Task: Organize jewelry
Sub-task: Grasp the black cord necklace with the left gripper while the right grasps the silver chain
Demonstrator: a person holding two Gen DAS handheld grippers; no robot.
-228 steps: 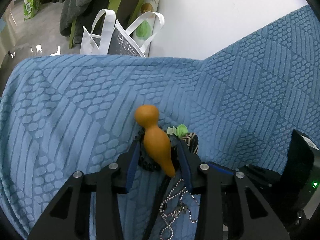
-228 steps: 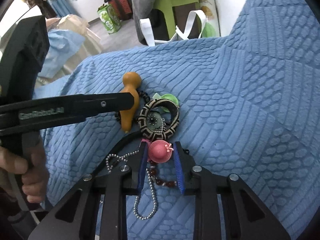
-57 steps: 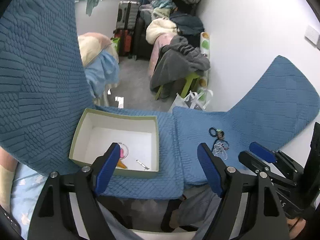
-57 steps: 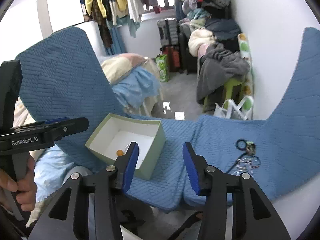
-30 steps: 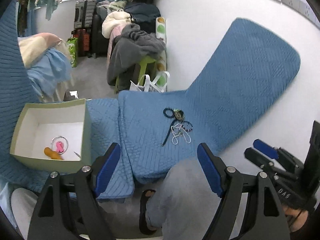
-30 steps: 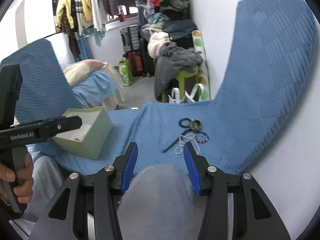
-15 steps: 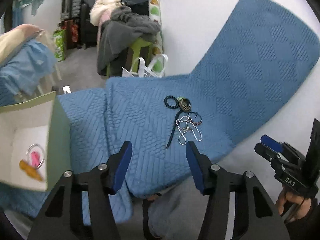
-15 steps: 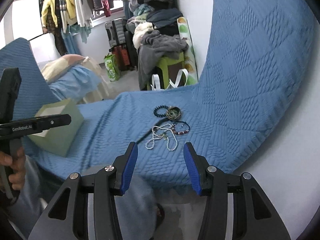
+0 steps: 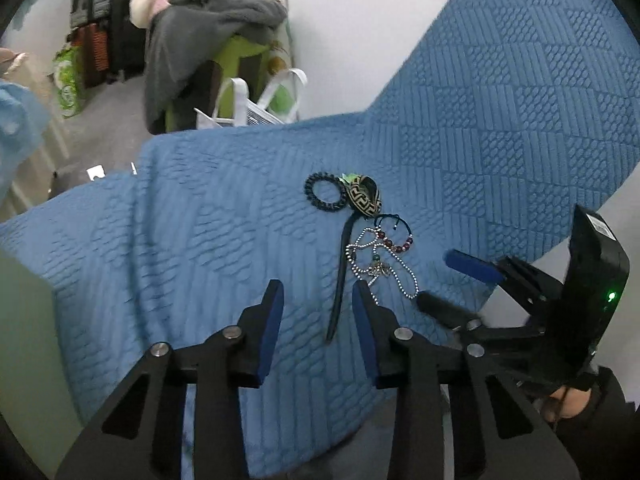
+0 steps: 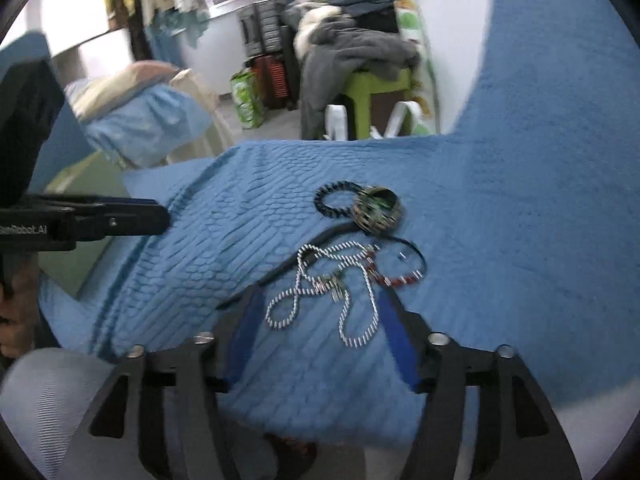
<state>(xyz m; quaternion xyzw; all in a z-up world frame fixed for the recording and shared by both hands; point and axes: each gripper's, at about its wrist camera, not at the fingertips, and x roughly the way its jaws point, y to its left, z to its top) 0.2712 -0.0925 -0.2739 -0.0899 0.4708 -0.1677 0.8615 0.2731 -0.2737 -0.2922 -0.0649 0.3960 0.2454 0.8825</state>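
Left tongs (image 9: 316,294) hover low over the blue quilt (image 9: 200,216), jaws narrowing, nothing pressed between the pads; the tail of the black cord (image 9: 339,280) lies in the gap below them, untouched. Right tongs (image 10: 318,308) hang over the same quilt, jaws spreading wide, and the silver ball chain (image 10: 340,292) lies on the quilt between the blue pads (image 10: 244,328), gripped by neither.

Take the chain as the landmark. Its small charm cluster (image 10: 330,284) sits in its middle. Just beyond it, on the right, lies the red bead bracelet (image 10: 396,276) on a dark string, overlapping the chain's upper loop. The black cord runs along the chain's left side, from the far end down toward the left tongs. Farther beyond the chain sits the patterned bangle (image 10: 378,208), a green piece tucked inside it, and touching the bangle's left edge is the black bead ring (image 10: 334,200). All of it forms one loose cluster on the quilt.

Well left of the chain, the green box (image 10: 88,184) shows behind the left tongs' arm, contents hidden here. Past the quilt's far edge stand a green stool (image 10: 376,92) under grey clothes and a white bag (image 9: 244,108).
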